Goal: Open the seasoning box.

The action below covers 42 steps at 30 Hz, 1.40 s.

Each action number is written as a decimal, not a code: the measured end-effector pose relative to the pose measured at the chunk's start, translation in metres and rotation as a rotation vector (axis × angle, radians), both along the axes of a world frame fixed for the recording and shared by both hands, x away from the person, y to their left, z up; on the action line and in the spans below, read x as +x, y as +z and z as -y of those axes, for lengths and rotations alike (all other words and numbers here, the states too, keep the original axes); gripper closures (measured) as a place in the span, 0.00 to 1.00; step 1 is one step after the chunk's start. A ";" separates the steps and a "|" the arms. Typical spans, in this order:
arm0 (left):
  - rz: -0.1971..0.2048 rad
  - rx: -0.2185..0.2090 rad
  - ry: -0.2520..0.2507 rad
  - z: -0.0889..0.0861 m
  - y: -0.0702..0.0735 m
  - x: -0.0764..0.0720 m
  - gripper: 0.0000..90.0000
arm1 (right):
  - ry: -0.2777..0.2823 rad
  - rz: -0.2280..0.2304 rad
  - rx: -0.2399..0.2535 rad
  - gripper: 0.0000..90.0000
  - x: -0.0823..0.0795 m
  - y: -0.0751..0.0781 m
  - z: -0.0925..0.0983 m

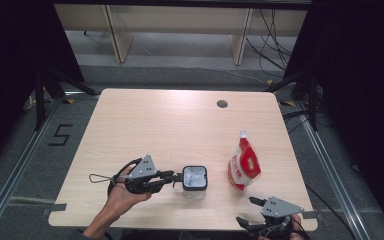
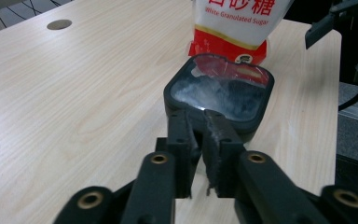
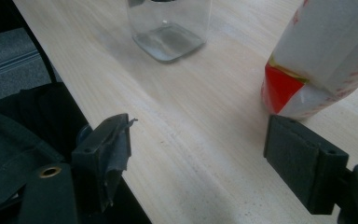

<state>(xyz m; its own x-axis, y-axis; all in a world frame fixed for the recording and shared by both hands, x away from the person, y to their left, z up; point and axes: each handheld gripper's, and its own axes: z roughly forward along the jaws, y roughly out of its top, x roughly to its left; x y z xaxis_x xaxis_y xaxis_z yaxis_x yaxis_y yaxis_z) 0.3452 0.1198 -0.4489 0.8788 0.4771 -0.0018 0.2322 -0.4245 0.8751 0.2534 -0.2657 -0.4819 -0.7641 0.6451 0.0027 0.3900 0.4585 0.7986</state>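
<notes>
High view: near the front middle of a pale wooden table (image 1: 145, 120), a clear square jar (image 1: 195, 190) with a black-rimmed lid (image 1: 195, 177), gripped at the lid's edge by the left gripper (image 1: 176, 179) reaching in level from the left. Just to the jar's right, apart from it, an upright red-and-white pouch of white granulated sugar (image 1: 243, 167). At the front right corner, the right gripper (image 1: 246, 210), held clear of both.

Left gripper view: jaws drawn narrow, pads (image 2: 182, 135) pinched on the near rim of the lid, which has a glossy window in a dark frame. Sugar pouch (image 2: 235, 28) standing just behind.

Right gripper view: jaws spread wide, nothing between them but bare tabletop; jar base (image 3: 170, 32) ahead to the left, pouch bottom (image 3: 317, 70) ahead to the right.

Likely handling (a judgement, not a sighting): jar rigid, smooth-walled, slippery and breakable if glass, light while nearly empty; lid rim the surest hold for lifting off, flat side walls for steadying. Pouch soft, shifting, best taken near the top.
</notes>
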 end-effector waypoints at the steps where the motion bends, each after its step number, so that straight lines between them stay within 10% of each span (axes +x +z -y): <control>1: 0.005 -0.001 0.002 0.002 0.000 0.000 0.93 | 0.001 -0.005 0.002 0.27 0.000 0.000 -0.001; 24: -0.009 -0.009 0.041 0.015 -0.003 0.008 0.99 | 0.041 0.006 -0.011 0.32 0.005 -0.001 -0.019; 42: -0.016 -0.028 0.037 0.013 -0.004 0.008 0.99 | 0.138 0.137 -0.041 0.74 0.015 0.006 -0.053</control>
